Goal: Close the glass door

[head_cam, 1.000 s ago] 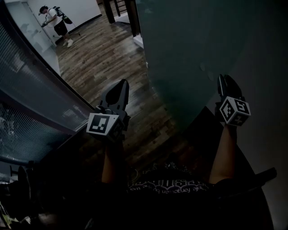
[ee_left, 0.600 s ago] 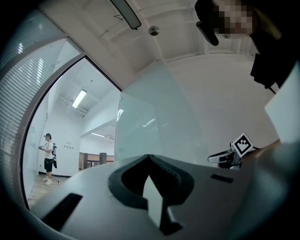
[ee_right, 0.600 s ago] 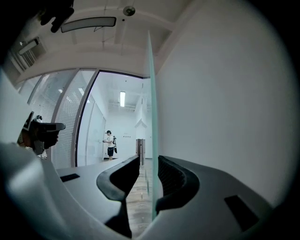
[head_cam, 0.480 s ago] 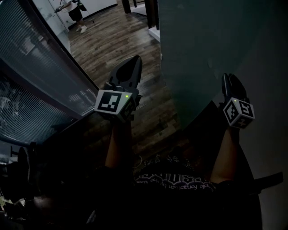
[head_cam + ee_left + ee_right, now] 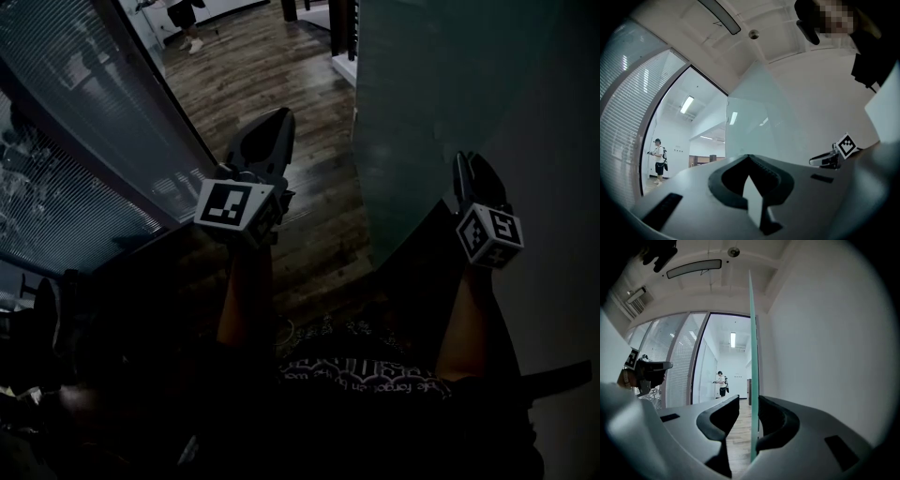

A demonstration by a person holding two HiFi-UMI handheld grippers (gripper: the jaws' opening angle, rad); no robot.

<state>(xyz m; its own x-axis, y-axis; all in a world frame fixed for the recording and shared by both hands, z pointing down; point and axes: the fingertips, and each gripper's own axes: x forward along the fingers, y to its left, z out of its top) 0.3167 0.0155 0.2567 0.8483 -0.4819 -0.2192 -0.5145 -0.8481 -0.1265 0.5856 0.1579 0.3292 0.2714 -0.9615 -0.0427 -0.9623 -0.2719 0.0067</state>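
Note:
The glass door (image 5: 441, 84) is a frosted greenish pane standing up at the right of the head view. In the right gripper view its thin green edge (image 5: 752, 333) runs straight up between my jaws. My right gripper (image 5: 748, 399) is open and straddles that edge: the pane lies close against the right jaw, and a gap shows at the left jaw. From the head view the right gripper (image 5: 473, 173) sits at the pane's near edge. My left gripper (image 5: 267, 136) is shut on nothing and held out over the wooden floor, left of the door (image 5: 754, 126).
A glass partition with blinds (image 5: 75, 141) runs along the left. Wooden floor (image 5: 272, 75) shows in the opening between it and the door. A white wall (image 5: 562, 141) stands right of the door. Another person (image 5: 722, 383) stands far down the corridor.
The left gripper has risen and moved forward in the head view. The view has swung, so the door's edge sits further right. The right gripper stays at the door's edge.

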